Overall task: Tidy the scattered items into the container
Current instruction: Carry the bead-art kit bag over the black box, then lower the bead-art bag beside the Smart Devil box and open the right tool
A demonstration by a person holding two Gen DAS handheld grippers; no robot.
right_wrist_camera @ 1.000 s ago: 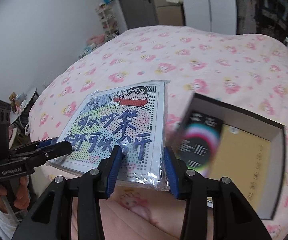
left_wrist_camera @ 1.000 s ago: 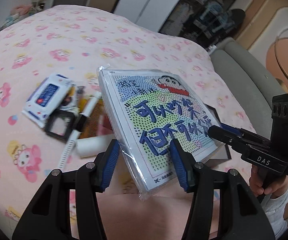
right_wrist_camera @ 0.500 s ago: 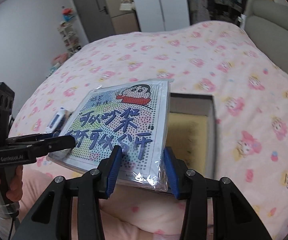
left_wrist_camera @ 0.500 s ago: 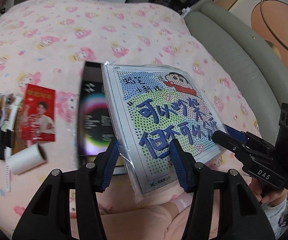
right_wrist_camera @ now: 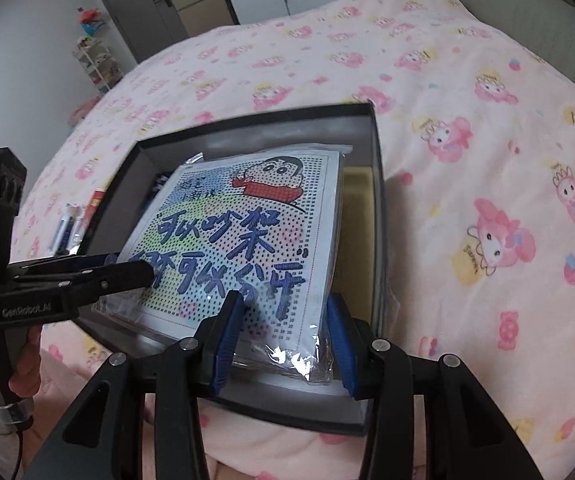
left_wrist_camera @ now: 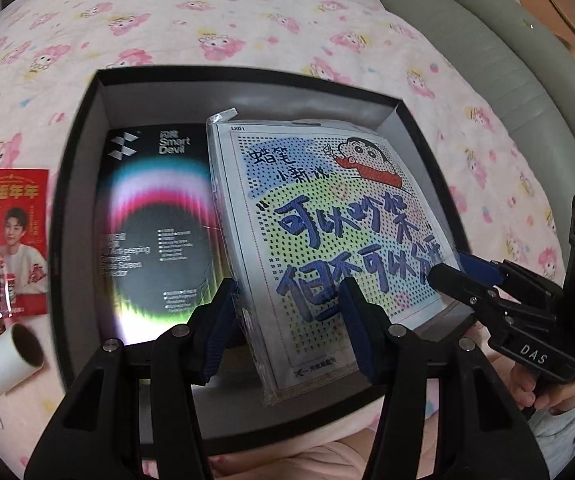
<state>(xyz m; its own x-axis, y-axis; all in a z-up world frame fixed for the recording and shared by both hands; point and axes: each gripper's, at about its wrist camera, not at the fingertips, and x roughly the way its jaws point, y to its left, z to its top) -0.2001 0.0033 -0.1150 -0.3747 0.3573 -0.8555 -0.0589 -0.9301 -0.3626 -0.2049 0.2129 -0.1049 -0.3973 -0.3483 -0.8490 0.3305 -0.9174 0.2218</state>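
Observation:
A flat cartoon-printed packet in clear plastic [left_wrist_camera: 327, 232] is held by both grippers over the open black box [left_wrist_camera: 87, 128]. My left gripper [left_wrist_camera: 291, 328] is shut on the packet's near edge. My right gripper [right_wrist_camera: 283, 336] is shut on its other edge, the packet [right_wrist_camera: 247, 240] tilted over the box [right_wrist_camera: 375, 152]. A black screen-protector package [left_wrist_camera: 155, 232] lies in the box's left half. Yellow foam [right_wrist_camera: 359, 188] shows on the box floor at the right.
On the pink bedspread left of the box lie a red card [left_wrist_camera: 11, 240] and a white paper roll [left_wrist_camera: 7, 360]. More small items [right_wrist_camera: 67, 224] lie beyond the box's left wall. A grey headboard [left_wrist_camera: 507, 60] borders the bed at the right.
Both grippers have carried the packet from above the bed to over the box. The box and its black package have come into full view beneath it.

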